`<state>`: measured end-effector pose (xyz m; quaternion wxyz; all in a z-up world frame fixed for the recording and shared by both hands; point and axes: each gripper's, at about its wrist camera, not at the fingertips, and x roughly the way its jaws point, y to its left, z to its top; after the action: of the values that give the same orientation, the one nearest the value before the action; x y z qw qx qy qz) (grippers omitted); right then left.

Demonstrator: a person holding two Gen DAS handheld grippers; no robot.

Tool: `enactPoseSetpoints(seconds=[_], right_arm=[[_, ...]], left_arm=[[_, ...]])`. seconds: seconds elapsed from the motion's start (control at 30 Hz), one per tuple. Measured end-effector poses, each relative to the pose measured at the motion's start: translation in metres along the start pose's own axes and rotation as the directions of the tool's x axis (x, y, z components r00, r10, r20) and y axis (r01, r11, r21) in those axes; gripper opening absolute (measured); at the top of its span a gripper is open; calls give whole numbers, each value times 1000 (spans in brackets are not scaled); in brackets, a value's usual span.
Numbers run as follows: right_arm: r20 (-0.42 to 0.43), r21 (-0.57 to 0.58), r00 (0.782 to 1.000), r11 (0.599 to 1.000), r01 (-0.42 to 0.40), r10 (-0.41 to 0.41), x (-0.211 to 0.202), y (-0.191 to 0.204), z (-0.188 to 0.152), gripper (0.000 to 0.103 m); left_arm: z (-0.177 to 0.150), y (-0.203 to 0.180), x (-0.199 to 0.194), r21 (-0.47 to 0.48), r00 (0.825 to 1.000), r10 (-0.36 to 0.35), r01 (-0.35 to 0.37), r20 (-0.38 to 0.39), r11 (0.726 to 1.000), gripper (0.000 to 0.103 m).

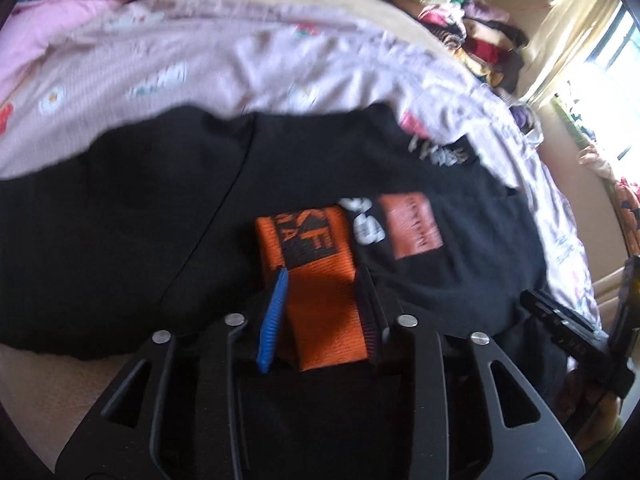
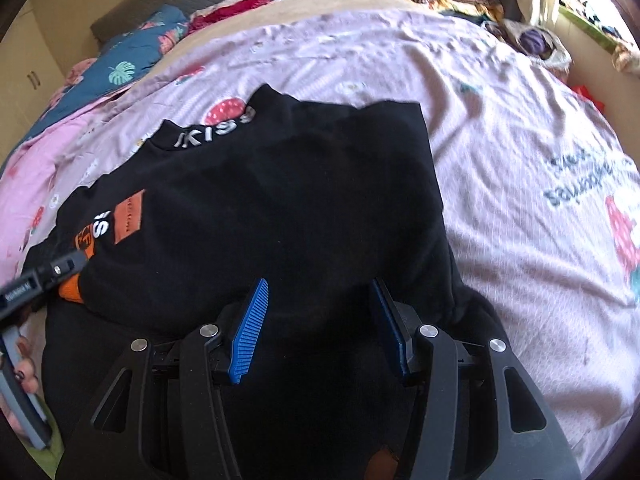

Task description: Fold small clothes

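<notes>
Both grippers over black top [image 2: 280,184] on bed.
Left gripper [image 1: 324,280] narrow, orange cuff [image 1: 320,292] between pads; right gripper [image 2: 320,292] half-open, holding nothing.

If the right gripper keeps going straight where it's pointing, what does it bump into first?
Most likely the black top. The right gripper points down with its open jaws right over that dark cloth, nothing else between. How close it is, I can't tell.

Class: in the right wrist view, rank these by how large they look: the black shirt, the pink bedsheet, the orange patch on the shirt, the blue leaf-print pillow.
1. Pink bedsheet
2. Black shirt
3. Blue leaf-print pillow, though it lies farther back
4. Orange patch
</notes>
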<state>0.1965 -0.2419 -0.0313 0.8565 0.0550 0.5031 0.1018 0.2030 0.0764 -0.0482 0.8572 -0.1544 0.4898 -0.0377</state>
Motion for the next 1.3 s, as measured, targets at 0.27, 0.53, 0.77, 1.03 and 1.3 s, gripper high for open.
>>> enactPoseSetpoints(seconds=[0.27,0.53,0.77,1.03,1.3], right_arm=[[61,-13,997,999,-36,37,-28,10,-2,62],[127,-70,989,996,-63,72,-58,37,-4,88],[171,-142,980,987,-77,101,-79,67,-2,94],[189,-228,973,970,-88,133,-89,109,1,95],[178,-327,968,939,-110,176,-91,158,6,95]], left_arm=[[-3,11,-16,-11,999,23,-22,43,1000,48],[-4,14,-38,-22,996,30,-29,85,999,78],[-6,25,-55,-38,988,97,-94,119,995,93],[-10,55,-73,-96,982,125,-112,139,989,94],[-21,95,-90,-175,975,166,-139,146,975,94]])
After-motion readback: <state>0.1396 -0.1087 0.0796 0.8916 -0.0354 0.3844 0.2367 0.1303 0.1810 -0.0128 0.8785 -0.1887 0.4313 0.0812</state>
